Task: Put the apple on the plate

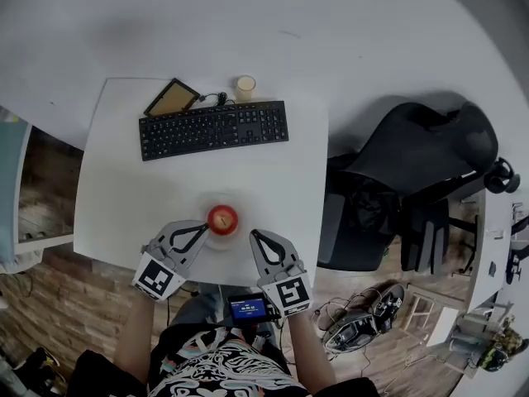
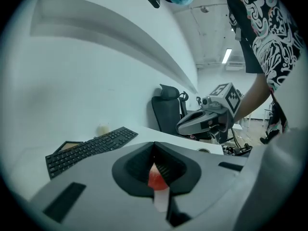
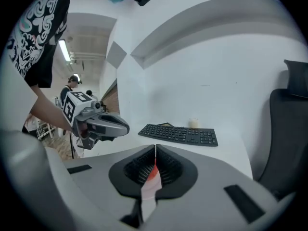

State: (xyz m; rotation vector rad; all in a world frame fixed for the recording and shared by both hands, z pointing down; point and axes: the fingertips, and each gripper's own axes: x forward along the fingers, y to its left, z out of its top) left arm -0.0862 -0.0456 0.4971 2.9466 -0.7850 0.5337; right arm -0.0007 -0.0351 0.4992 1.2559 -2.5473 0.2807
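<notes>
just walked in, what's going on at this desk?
A person stands at the near edge of the white table with grey tongs in each hand. The red apple sits on the small white plate between them. The left tongs and right tongs are both shut and hold nothing, one close on either side of the plate. A black keyboard lies farther back.

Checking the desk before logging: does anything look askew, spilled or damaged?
Nothing spilled or damaged. The apple sits on the plate close to the table's front edge, and the flat framed panel behind the keyboard lies skewed to it.
</notes>
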